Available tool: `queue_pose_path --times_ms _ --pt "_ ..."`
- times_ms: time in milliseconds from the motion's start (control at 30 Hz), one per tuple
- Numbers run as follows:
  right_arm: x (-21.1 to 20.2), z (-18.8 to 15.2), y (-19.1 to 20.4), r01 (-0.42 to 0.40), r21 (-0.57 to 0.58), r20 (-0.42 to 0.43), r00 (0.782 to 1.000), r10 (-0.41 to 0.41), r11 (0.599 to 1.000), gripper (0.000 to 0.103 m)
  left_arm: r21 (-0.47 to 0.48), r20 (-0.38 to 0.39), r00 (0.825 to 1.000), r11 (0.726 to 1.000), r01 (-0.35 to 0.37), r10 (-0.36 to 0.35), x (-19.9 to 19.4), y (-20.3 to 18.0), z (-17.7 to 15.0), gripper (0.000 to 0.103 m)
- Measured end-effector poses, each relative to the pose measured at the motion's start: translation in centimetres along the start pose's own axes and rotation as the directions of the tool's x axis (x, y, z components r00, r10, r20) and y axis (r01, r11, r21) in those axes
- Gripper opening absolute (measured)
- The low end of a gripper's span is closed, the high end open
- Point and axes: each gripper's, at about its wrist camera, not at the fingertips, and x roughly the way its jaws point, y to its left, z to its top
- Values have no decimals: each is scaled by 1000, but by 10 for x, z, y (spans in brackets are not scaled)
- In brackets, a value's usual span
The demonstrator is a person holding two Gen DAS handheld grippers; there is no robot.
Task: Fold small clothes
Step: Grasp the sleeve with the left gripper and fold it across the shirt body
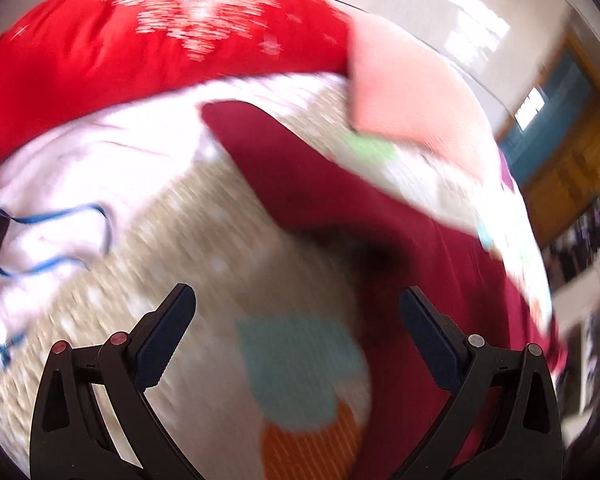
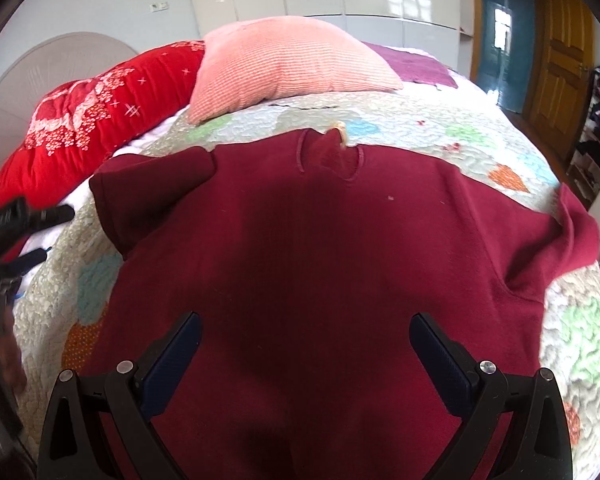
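Observation:
A dark red short-sleeved shirt (image 2: 320, 264) lies flat on the patchwork quilt (image 2: 572, 320), collar at the far end. Its left sleeve (image 2: 152, 196) is folded in over the body; the right sleeve (image 2: 568, 232) lies spread out. My right gripper (image 2: 305, 354) hovers open above the shirt's lower middle, nothing between its fingers. In the blurred left wrist view, my left gripper (image 1: 298, 328) is open over the quilt (image 1: 204, 248), just left of the shirt's edge (image 1: 308, 188). The left gripper (image 2: 28, 216) also shows at the left edge of the right wrist view.
A pink ribbed pillow (image 2: 288, 64) and a red bedcover with white pattern (image 2: 88, 120) lie at the bed's head. White cloth with blue cord (image 1: 60, 216) lies left of the shirt. A purple cloth (image 2: 416, 66) is at the far right. A wooden door (image 2: 560, 60) stands beyond.

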Motion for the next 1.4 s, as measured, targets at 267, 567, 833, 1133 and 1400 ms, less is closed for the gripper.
queue_pose_path --times_ms 267,567,833,1133,1400 --pt "30 -3 6 -71 -18 -50 996 70 997 103 -109 1 997 991 -74 74 68 40 94 97" --pt "37 -9 6 -84 -27 -50 995 82 996 103 -100 -29 982 977 -190 188 137 49 114 34" --pt "35 -7 4 -100 -11 -43 994 100 995 103 -66 161 954 967 -247 254 59 52 155 7" --pt "2 -4 -29 -94 73 10 996 94 993 103 100 236 972 994 -52 27 -47 -25 140 6" --pt "-36 -7 -107 -36 242 69 997 20 970 103 377 25 955 887 266 -297 -48 -188 14 6"
